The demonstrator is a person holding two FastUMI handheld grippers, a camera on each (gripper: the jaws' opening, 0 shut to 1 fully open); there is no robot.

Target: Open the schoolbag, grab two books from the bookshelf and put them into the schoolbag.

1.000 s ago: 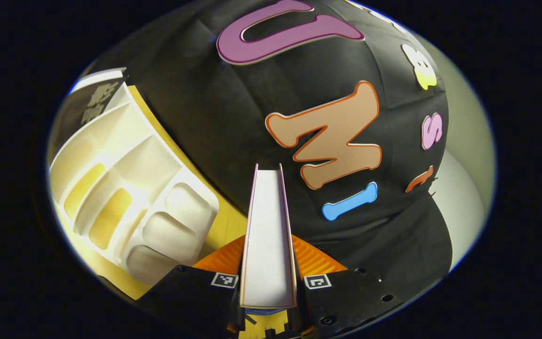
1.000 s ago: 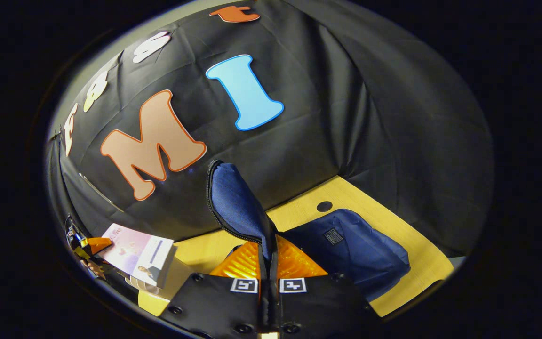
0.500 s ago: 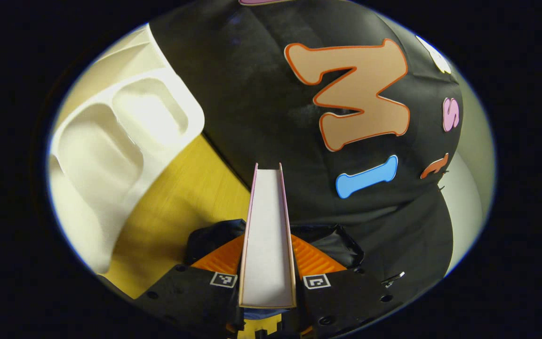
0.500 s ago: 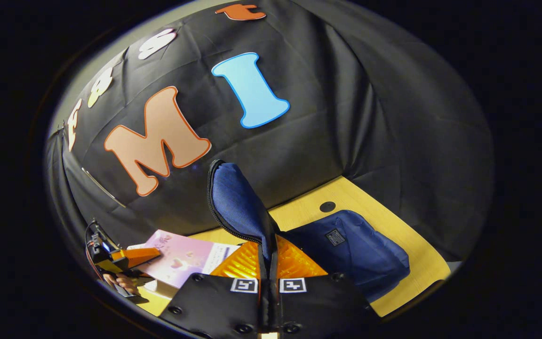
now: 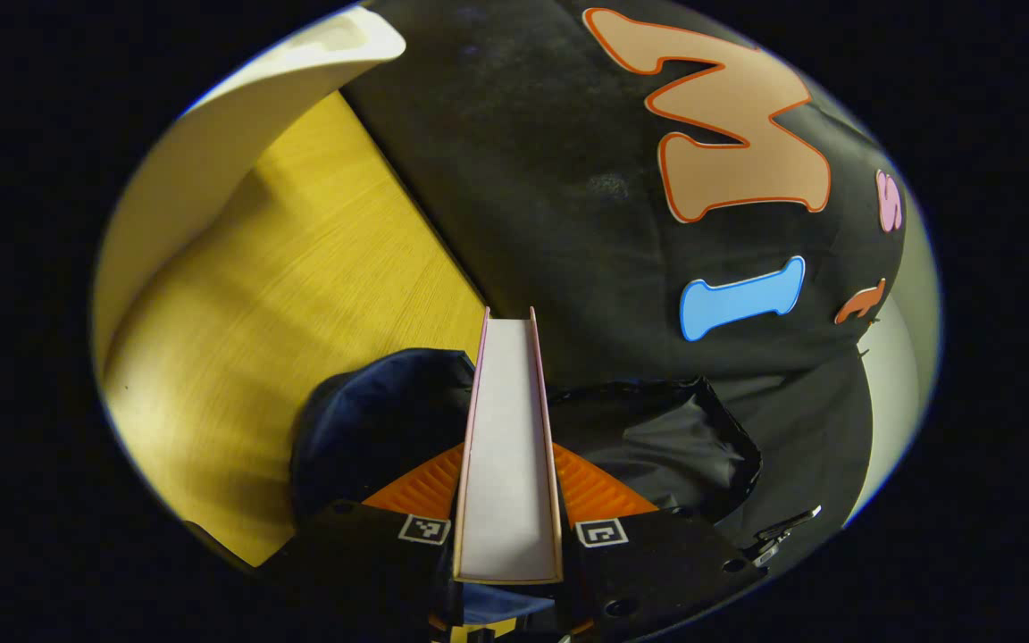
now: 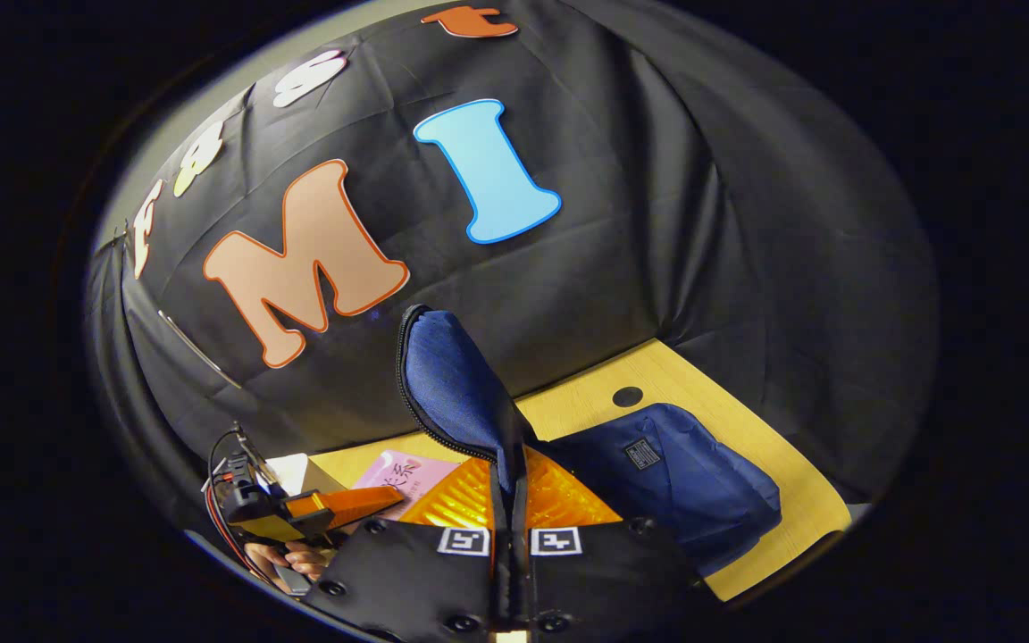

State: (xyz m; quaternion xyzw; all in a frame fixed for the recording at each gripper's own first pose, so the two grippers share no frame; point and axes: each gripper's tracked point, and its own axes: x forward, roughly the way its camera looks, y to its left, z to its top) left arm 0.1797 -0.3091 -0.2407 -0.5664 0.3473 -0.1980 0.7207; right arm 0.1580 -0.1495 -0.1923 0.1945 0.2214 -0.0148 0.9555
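Note:
My left gripper (image 5: 507, 478) is shut on a pink-covered book (image 5: 507, 420), held edge-on with its white page block facing me. Just beyond and under it lies the blue schoolbag (image 5: 372, 429), its dark lined mouth (image 5: 657, 438) gaping. In the right gripper view, my right gripper (image 6: 512, 487) is shut on the bag's zipped flap (image 6: 447, 384) and holds it up. The schoolbag body (image 6: 684, 482) lies on the table to the right. At lower left, the left gripper (image 6: 358, 503) carries the pink book (image 6: 403, 471), a hand (image 6: 296, 561) behind it.
The white bookshelf (image 5: 238, 125) stands at the upper left of the left gripper view, on the yellow wooden table (image 5: 282, 295). A round cable hole (image 6: 627, 396) sits in the tabletop behind the bag. Black cloth wall closes the back.
The left gripper has carried the book away from the bookshelf and over to the bag's open mouth. The right gripper keeps the flap raised, almost still.

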